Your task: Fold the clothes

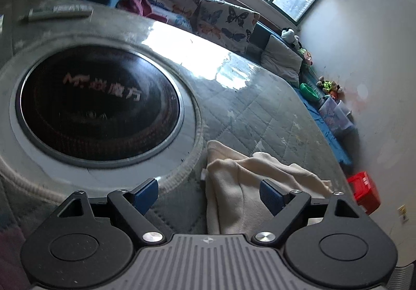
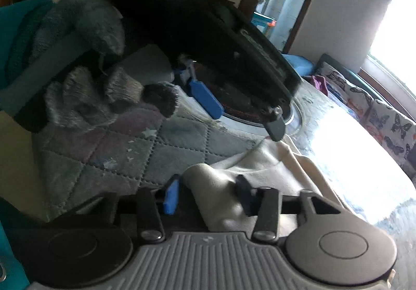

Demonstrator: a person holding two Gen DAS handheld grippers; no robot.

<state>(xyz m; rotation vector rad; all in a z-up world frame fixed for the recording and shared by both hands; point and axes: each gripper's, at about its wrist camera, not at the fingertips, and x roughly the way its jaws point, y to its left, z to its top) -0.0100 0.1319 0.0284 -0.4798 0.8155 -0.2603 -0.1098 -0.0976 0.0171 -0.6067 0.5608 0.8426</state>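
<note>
A cream cloth (image 1: 249,186) lies bunched on the quilted grey table cover (image 1: 260,113), near its right edge. My left gripper (image 1: 209,195) is open, its blue pads on either side of the cloth's near edge, not closed on it. In the right wrist view the same cloth (image 2: 262,167) runs between my right gripper's (image 2: 208,196) blue pads, which stand apart around a raised fold. The left gripper (image 2: 244,118) shows there too, held by a grey-gloved hand (image 2: 98,76), hovering just above the cloth's far end.
A round black induction plate (image 1: 98,102) is set in the table left of the cloth. A remote (image 1: 57,13) lies at the far side. A sofa with butterfly cushions (image 1: 221,22) runs behind the table. A red crate (image 1: 365,191) sits on the floor at right.
</note>
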